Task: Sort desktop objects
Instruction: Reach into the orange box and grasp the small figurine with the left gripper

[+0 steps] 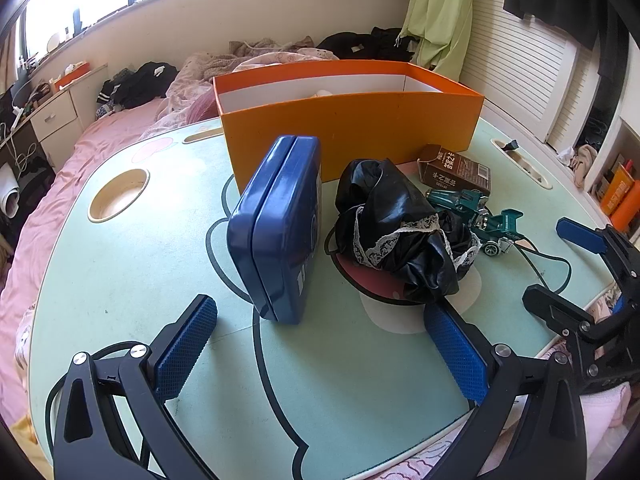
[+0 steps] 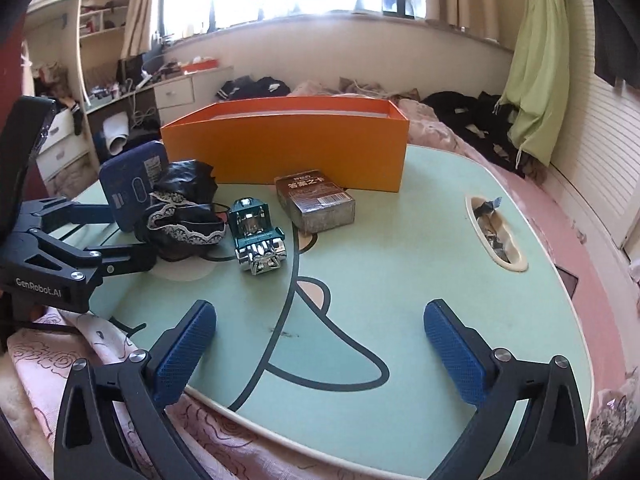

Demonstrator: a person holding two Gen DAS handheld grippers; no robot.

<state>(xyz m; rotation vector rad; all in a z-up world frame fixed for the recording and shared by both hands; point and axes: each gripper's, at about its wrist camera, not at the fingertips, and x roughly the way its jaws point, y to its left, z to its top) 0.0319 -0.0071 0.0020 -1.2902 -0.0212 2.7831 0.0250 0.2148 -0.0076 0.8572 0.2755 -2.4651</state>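
Both claws wide, empty: left gripper (image 1: 320, 352), right gripper (image 2: 320, 354). Blue tin (image 1: 280, 224) stood on edge mid-tabletop, just before orange box (image 1: 352, 128) at far edge. Risk: finger nudge could topple tin onto black lace cloth (image 1: 400, 228). Toy car (image 2: 258, 240), brown carton (image 2: 316, 198) clear in right view only; half hidden in left.

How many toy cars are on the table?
1. The green toy car sits between the black lacy cloth and the brown carton. The cloth might hide more.
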